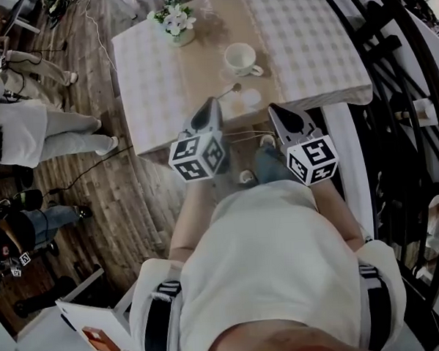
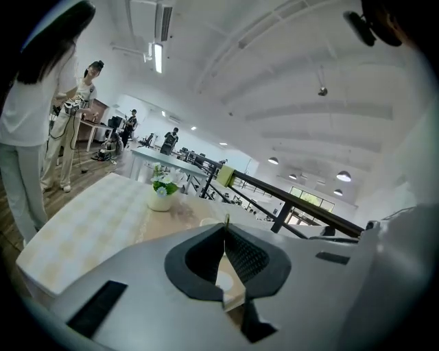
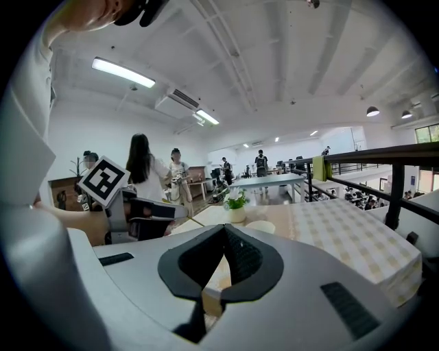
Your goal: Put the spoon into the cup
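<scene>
A white cup (image 1: 241,58) stands on the tan strip of the checked table (image 1: 148,79). In front of it, near the table's front edge, the spoon (image 1: 227,91) lies flat, its handle pointing toward my left gripper (image 1: 213,100). That gripper hovers at the table's edge with its jaws shut and nothing between them (image 2: 226,225). My right gripper (image 1: 273,106) is beside it to the right, also shut and empty (image 3: 223,228). The cup's rim (image 2: 208,221) shows just beyond the left jaws, and the cup (image 3: 260,225) also shows past the right ones.
A white pot of flowers (image 1: 175,25) stands at the table's far side. People (image 1: 49,136) stand on the wood floor to the left. A black railing (image 1: 390,67) runs along the right. The person's legs and shoes are under the table's front edge.
</scene>
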{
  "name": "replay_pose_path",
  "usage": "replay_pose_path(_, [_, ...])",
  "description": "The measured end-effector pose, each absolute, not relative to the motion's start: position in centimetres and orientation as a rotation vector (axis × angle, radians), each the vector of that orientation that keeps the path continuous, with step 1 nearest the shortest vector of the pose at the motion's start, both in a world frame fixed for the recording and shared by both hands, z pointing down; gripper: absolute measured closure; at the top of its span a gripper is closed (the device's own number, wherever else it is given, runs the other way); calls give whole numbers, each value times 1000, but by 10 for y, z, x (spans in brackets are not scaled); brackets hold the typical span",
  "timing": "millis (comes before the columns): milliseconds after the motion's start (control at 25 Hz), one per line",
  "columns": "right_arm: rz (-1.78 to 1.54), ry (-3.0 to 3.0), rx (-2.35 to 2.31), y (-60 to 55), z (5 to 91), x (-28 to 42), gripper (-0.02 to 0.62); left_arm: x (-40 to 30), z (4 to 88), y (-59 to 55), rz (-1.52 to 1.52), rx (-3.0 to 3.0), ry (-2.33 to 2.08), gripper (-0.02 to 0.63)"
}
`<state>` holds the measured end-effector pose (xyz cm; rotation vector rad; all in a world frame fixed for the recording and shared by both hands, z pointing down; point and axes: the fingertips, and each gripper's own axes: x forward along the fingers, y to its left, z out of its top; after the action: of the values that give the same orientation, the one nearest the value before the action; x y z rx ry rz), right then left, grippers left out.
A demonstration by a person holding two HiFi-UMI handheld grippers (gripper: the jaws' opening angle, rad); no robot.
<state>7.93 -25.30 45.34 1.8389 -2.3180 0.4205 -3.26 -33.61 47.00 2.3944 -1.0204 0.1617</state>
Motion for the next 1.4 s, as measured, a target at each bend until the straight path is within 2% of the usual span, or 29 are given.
replay_pose_path(920, [413,-2363,1753,-370,461,164,595,48,535,-435,307,2303,-1046,601])
replay_pose_path(1400, [428,-2438,1609,-433,470,179,595,72,570,-462,431,2253,-1084,600])
